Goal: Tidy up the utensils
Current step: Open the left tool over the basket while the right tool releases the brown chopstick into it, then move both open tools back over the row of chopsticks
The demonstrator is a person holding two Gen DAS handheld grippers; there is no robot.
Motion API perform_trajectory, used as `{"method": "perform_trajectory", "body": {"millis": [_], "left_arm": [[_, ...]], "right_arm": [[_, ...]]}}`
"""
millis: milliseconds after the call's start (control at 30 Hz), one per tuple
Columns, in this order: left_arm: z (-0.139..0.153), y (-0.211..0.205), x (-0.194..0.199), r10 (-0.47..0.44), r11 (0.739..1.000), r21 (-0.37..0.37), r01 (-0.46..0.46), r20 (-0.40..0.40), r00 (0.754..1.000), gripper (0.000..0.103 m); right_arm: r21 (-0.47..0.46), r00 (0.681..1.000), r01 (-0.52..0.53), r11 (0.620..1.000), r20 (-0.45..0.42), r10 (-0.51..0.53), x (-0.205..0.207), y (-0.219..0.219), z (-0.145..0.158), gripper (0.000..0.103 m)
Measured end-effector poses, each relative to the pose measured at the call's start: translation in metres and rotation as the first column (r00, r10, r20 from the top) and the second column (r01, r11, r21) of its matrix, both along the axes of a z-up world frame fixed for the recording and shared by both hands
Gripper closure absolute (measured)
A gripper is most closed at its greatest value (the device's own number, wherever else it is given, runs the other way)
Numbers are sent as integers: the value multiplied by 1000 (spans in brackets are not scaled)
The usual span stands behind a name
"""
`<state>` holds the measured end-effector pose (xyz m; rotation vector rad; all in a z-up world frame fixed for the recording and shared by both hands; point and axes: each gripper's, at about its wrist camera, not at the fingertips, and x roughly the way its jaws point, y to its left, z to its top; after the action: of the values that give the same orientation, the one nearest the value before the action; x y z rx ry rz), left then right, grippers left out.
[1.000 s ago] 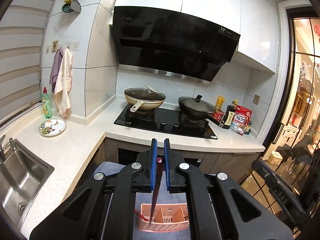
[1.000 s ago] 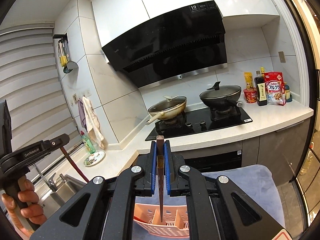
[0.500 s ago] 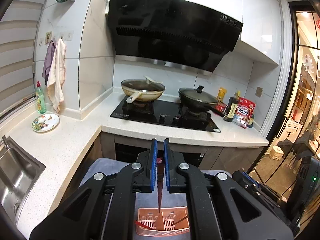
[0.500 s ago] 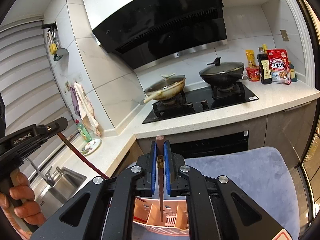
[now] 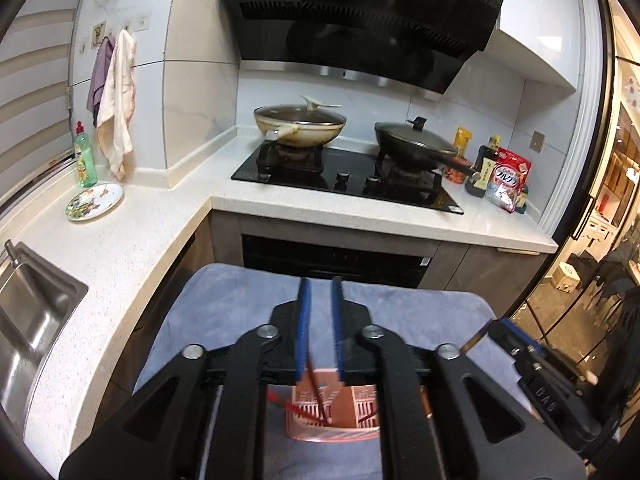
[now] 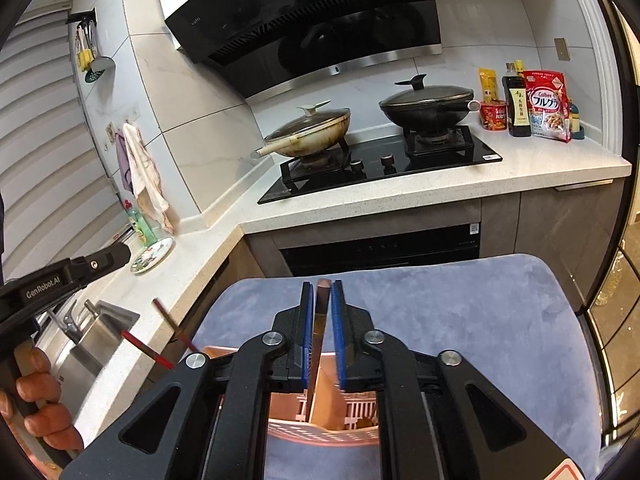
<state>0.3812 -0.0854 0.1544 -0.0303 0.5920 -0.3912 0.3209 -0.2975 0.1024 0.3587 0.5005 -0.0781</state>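
A pink slotted utensil basket point(image 5: 334, 416) stands on a blue-grey padded seat point(image 5: 248, 312); it also shows in the right wrist view point(image 6: 320, 416). Dark red chopsticks point(image 5: 316, 396) stand loose in it. My left gripper point(image 5: 319, 308) hangs above the basket, jaws slightly apart and empty. My right gripper point(image 6: 321, 304) is above the basket with a brown-handled knife point(image 6: 322, 296) between its blue pads point(image 6: 307, 320), blade down into the basket; the jaws look slightly parted. Two chopstick ends point(image 6: 168, 320) stick out at the left.
A white L-shaped counter point(image 5: 120, 248) runs behind, with a steel sink point(image 5: 28, 312) at left, a patterned plate point(image 5: 95, 201), a green soap bottle point(image 5: 85, 155), a black hob point(image 5: 348, 180) carrying two lidded pans, and food packets point(image 5: 508, 176) at right.
My left gripper has opened and let its chopstick drop into the basket. Both grippers have dropped lower over the basket. The right jaws have eased apart around the knife.
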Motion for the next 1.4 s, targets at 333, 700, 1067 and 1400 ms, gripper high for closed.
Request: {"method": "perform_trajectory", "body": {"millis": [333, 700, 1067, 1400], "left_arm": [[8, 15, -31, 40, 999, -10, -40, -3, 999, 48], [-18, 47, -105, 45, 998, 48, -46, 20, 999, 40], [-76, 77, -171, 77, 995, 70, -74, -28, 997, 40], [-131, 91, -211, 97, 990, 115, -84, -112, 989, 40]], "right_arm": [[-9, 998, -6, 1000, 64, 7, -42, 0, 32, 72], [-24, 1000, -21, 1000, -3, 21, -131, 17, 2, 70], [-70, 986, -49, 996, -165, 37, -206, 43, -73, 70], [-106, 951, -100, 989, -302, 64, -250, 69, -139, 70]]}}
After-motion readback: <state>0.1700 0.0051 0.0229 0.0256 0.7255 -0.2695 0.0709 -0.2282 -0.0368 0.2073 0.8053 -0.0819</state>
